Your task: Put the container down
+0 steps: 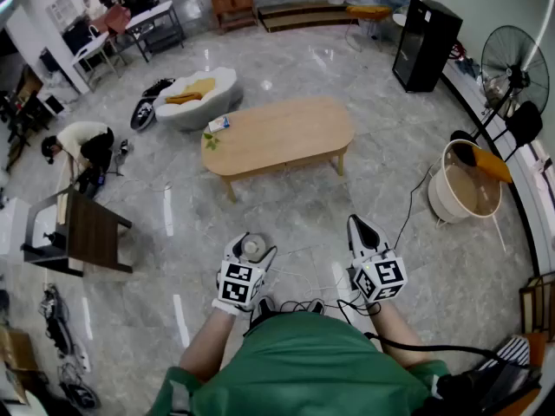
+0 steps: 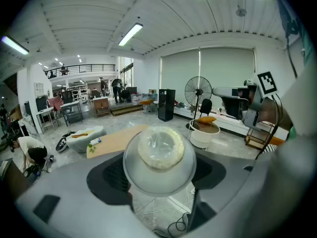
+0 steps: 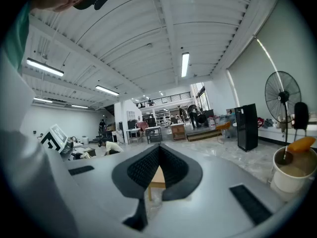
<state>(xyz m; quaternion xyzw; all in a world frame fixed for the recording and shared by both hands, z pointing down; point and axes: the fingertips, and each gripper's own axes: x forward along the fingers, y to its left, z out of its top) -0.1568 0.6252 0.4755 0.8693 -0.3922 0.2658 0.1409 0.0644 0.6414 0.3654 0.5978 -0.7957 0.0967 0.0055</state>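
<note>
The container (image 2: 159, 157), a small round clear tub with a pale lid or film across its top, sits between the jaws of the left gripper (image 1: 252, 250), which are spread wide and press on its two sides. That wide spread looks like the tub's own width filling the gap, not a loose hold. The gripper tilts downward in front of the person's body, so the tub hangs over the marble floor (image 1: 173, 224) with nothing under it; it is not set down anywhere yet. The tilt probably suits carrying, keeping the tub in sight from above while it is brought to a surface. The likeliest place for it is the long wooden table (image 1: 277, 133), which stands well apart ahead, with only a small box and a leafy sprig at its left end. The right gripper (image 3: 159, 150) is closed with its tips meeting and nothing between them; it points nearly level beside the left one, apparently just kept out of the way, since one gripper is enough for a tub this light. To finish, I judge the tub must be carried to the table and lowered flat before the jaws let go.
</note>
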